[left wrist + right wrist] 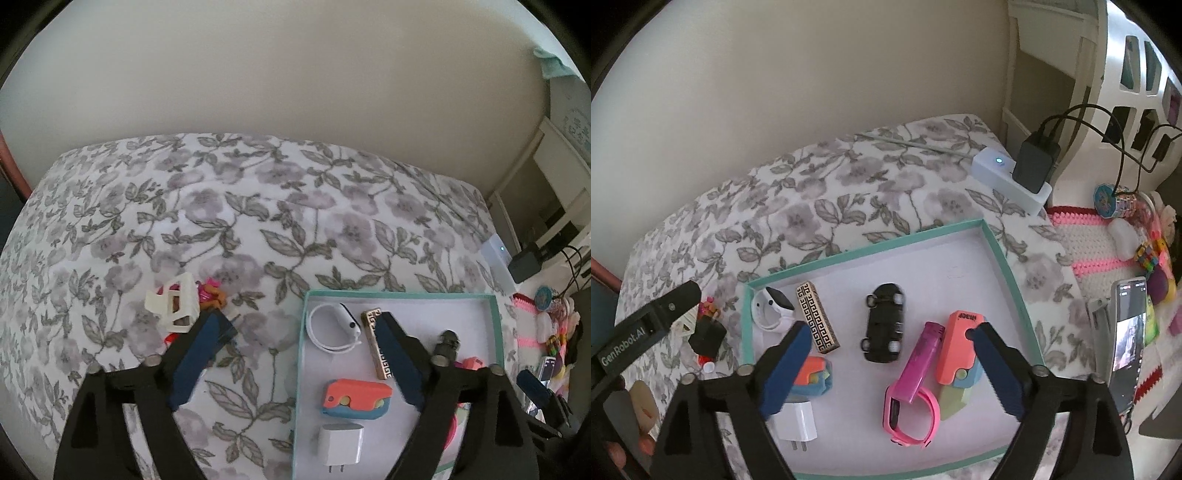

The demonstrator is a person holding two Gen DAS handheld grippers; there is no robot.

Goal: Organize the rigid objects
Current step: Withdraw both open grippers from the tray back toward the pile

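Left wrist view: left gripper [303, 326], jaws wide apart, nothing between them. Teal-rimmed tray [399, 294], white floor, at 4 o'clock on floral cloth [236, 206]. In tray: white watch [338, 326], gold-black patterned bar [376, 341], coral-and-blue case [356, 398], white plug [341, 448]. White clip [173, 306] on cloth at 9 o'clock.

Right wrist view: right gripper [888, 330], released, empty. Tray centre: black toy car [884, 326], glossy, on its roof, 4 wheels up. At 5 o'clock: pink watch [912, 391], coral cutter [956, 347]. Phone [1128, 343] at 3 o'clock, outside the tray.
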